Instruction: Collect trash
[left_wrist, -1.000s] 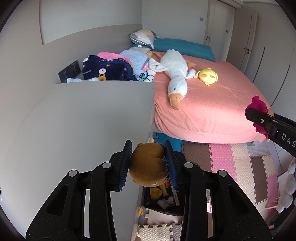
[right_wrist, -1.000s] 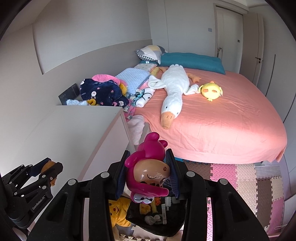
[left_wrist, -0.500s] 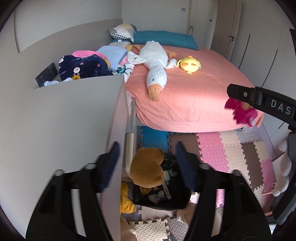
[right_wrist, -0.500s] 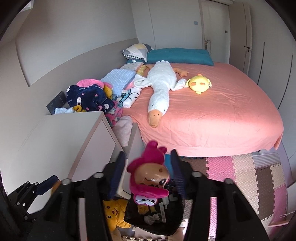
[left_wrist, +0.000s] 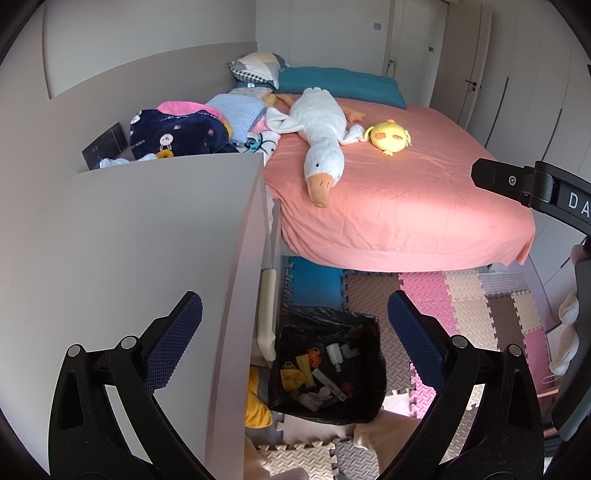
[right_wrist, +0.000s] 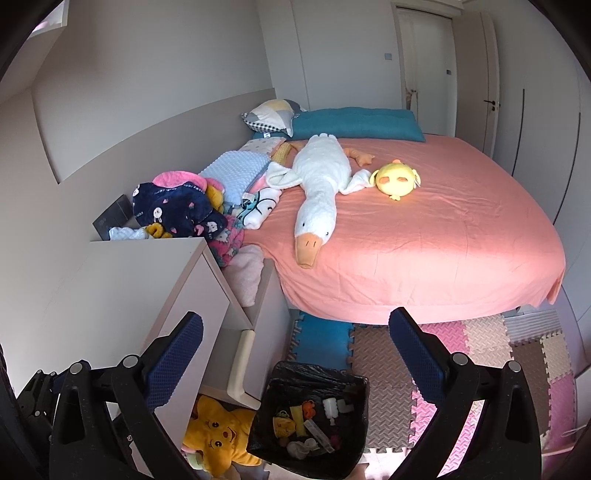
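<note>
Both grippers, left (left_wrist: 293, 317) and right (right_wrist: 295, 325), had just been opening and stood apart, empty. One lined bin (right_wrist: 356, 391) at six o'clock; one cabinet (left_wrist: 129, 240) at nine; two plush toys on bed (right_wrist: 443, 240) at twelve.

The left gripper (left_wrist: 294, 325) tilts downward with its jaws spread wide, having just been opening, and nothing sits between the blue pads (left_wrist: 173, 341). The right gripper (right_wrist: 295, 330) matches it (same downward tilt, jaws just opened wide, empty), its black finger also showing at the right edge of the left wrist view.
</note>
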